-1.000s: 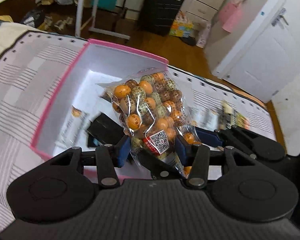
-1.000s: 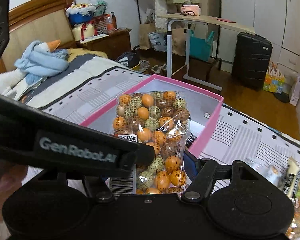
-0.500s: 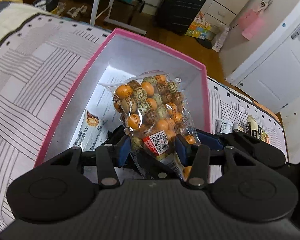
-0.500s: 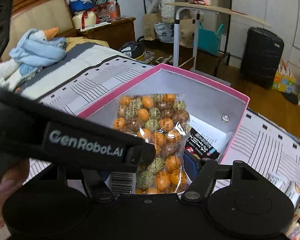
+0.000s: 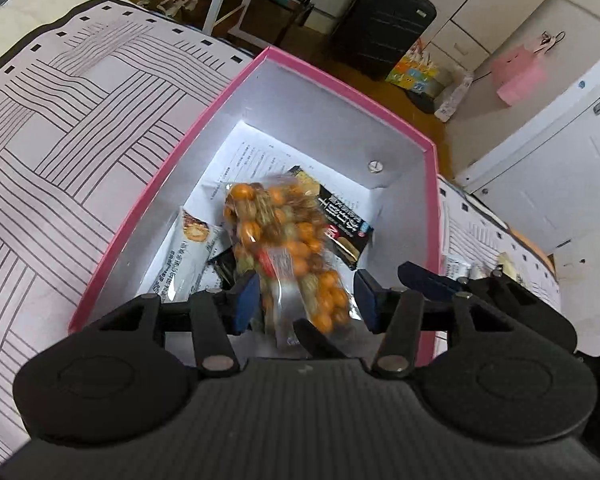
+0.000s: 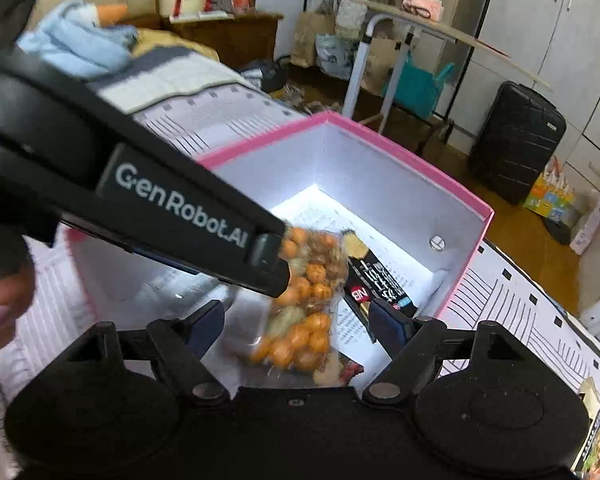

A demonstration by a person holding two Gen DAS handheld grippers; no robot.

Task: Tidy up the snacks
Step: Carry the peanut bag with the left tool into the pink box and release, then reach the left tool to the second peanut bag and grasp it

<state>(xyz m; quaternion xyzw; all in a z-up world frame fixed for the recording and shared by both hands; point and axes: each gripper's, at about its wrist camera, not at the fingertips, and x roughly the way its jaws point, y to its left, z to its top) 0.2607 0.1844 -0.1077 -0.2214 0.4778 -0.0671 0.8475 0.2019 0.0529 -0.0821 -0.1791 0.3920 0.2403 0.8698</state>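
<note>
- Two grippers sit over the pink-rimmed box, which rests on a bed cover printed with dark lines.
- Left gripper: blue pads spread wide, clear gaps on both sides of the bag; nothing pinched.
- Right gripper: fingers likewise spread apart, gripping nothing.
- Bag of orange and brown sweets: blurred, inside the box, between the spread left fingers and touching neither. Whether it rests on the floor of the box cannot be told.
- Box contents: a black packet just right of the bag, a white wrapped snack to its left, and printed paper lining the bottom.
- Outside the box: a few more packets lie on the cover to its right.
- Background: a black suitcase stands on the wooden floor beyond the bed.
</note>
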